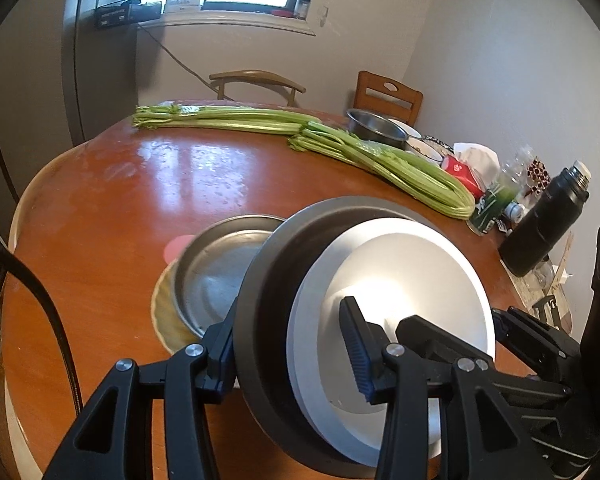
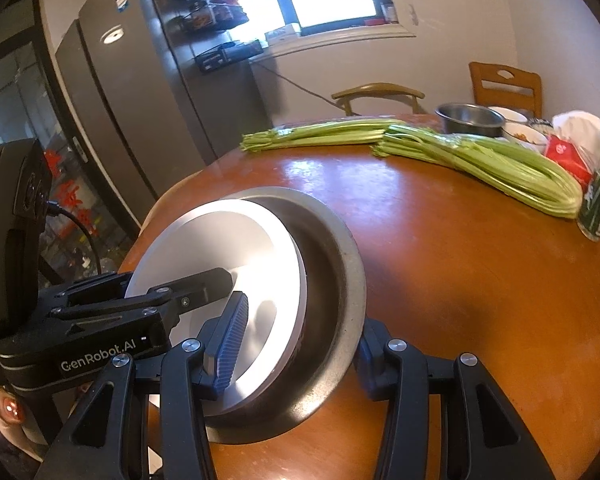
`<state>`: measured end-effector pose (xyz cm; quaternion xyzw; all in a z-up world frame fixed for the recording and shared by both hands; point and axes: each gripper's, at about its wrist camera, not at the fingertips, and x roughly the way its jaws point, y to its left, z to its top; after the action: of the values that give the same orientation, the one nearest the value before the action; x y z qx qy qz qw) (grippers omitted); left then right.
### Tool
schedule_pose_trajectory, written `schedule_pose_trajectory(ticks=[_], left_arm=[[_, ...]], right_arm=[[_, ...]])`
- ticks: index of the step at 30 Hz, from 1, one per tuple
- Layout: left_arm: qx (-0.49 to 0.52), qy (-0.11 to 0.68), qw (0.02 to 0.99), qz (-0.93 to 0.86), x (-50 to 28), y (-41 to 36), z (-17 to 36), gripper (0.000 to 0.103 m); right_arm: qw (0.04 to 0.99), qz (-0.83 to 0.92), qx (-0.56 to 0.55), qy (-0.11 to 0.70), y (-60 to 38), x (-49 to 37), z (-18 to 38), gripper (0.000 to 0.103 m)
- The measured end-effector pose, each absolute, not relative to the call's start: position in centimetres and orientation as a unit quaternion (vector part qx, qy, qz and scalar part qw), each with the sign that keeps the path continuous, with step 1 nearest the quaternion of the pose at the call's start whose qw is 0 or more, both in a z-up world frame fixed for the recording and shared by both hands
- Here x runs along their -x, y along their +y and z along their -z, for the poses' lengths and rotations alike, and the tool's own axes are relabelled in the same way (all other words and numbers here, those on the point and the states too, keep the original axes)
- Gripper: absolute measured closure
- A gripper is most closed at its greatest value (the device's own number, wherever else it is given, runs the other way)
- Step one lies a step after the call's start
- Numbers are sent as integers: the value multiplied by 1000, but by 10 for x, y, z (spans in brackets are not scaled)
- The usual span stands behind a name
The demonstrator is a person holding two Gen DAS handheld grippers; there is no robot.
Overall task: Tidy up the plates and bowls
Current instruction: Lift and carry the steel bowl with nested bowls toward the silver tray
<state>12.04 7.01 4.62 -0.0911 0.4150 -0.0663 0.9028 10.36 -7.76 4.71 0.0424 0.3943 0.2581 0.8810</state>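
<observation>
A dark metal bowl (image 1: 268,280) with a white plate (image 1: 412,272) nested in it hangs tilted above the round wooden table (image 1: 112,216). My left gripper (image 1: 288,332) is shut on the near rim of this stack, one finger outside the bowl and one on the plate. From the opposite side my right gripper (image 2: 300,332) is shut on the same metal bowl (image 2: 340,264) and white plate (image 2: 220,248). Each view shows the other gripper across the plate: the right gripper (image 1: 512,320) and the left gripper (image 2: 216,280). Below lies a second metal plate (image 1: 220,272) on a yellowish plate (image 1: 162,312).
Two bunches of celery (image 1: 380,160) lie across the far half of the table. A steel bowl (image 1: 376,124), small bowls, a red tissue box (image 1: 462,172), a glass jar (image 1: 496,200) and a black flask (image 1: 544,224) crowd the right edge. Two chairs stand behind; a fridge (image 2: 112,92) is left.
</observation>
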Motion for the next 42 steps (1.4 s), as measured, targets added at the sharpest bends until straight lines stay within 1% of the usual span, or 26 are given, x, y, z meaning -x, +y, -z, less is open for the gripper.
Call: schedule_pose_trajectory(ticks=[14,24,42], left_arm=[[107,428,896,52,-141,113,-36,57],[116,437,891,49,-160,124,-22,57],[123,453,882,43,-179,134,-3,57]], right_arm=[[872,-274,-36,405,-36,-128,-41,53],[864,-273,-39,422,-24,-148,-27,53],[862,-272,-52,425,-20,-162,-10,53]])
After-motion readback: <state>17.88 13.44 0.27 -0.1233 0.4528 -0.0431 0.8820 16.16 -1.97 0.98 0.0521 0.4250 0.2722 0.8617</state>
